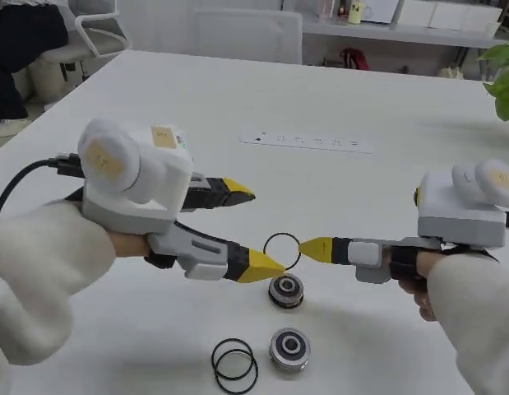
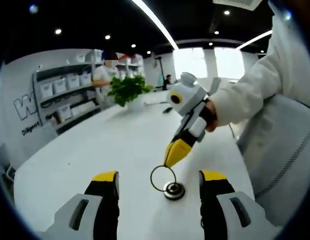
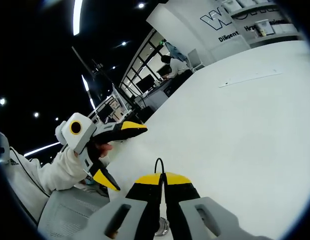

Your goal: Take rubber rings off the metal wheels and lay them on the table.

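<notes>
Above the white table [image 1: 361, 189], our right gripper [image 1: 303, 248] pinches a thin black rubber ring [image 1: 264, 249] just over a round silver metal wheel [image 1: 285, 290]; our left gripper [image 1: 266, 230] stands spread near the ring.

Desk [image 1: 238, 107]: finished in smooth, matt white. Far metal wheel [image 1: 286, 290] and near metal wheel [image 1: 289, 348]: formed in bright, glossy metal. Held rubber ring [image 1: 281, 251] and loose rubber rings [image 1: 234, 364]: thin, matt black. Left gripper [image 1: 266, 230] and right gripper [image 1: 303, 247]: moulded in matt white, grey and yellow plastic. Sleeve [image 1: 40, 280]: made of soft, fuzzy cream cloth.
</notes>
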Demonstrator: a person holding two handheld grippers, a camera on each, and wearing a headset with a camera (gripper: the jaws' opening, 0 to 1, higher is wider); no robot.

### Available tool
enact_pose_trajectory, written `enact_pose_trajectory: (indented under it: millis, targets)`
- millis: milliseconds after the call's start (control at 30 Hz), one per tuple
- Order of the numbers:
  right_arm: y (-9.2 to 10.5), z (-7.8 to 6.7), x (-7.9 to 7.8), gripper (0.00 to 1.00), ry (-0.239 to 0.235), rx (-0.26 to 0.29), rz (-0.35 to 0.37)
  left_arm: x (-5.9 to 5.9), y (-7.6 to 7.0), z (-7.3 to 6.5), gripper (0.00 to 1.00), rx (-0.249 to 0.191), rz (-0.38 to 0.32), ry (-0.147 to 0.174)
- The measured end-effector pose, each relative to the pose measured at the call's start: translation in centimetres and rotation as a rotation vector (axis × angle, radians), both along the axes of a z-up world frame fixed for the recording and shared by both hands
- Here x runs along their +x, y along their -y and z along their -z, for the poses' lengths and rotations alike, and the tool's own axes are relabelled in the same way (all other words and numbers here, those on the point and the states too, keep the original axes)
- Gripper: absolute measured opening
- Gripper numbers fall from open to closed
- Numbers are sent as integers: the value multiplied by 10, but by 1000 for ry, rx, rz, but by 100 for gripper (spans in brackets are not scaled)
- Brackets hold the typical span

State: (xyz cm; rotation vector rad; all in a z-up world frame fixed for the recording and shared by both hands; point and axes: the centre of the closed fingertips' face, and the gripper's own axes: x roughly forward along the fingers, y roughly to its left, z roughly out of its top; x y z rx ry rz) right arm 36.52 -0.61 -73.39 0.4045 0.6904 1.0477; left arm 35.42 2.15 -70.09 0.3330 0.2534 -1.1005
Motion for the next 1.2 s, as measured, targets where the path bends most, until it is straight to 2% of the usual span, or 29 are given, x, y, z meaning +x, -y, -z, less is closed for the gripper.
enact_pose_trajectory:
  millis: [233, 433, 500, 667, 800, 900, 1100, 1200]
  targets:
    - [-14, -14, -9, 0, 27, 22, -47, -6, -1, -22, 75, -10, -1, 50]
    - [-24, -21, -18, 0, 43, 30, -93, -12, -4, -33, 83, -19, -5, 71]
    - [-28, -21, -21, 0, 46, 27, -110, -15, -5, -36, 86, -25, -7, 79]
    - [-36, -18, -32, 0, 58, 2, -162, -23, -13, -36, 88, 0, -12, 87]
    - [-45, -11, -44, 0, 50, -25, -218, -32, -24, -29, 88, 24, -34, 72]
    - [-51, -5, -52, 0, 48, -45, -257, -39, -28, -26, 90, 23, -42, 64]
    - [-57, 4, -65, 0, 27, -64, -310, -52, -37, -9, 91, 33, -54, 15]
    - [-59, 9, -70, 0, 16, -75, -333, -55, -41, -5, 93, 36, -60, 1]
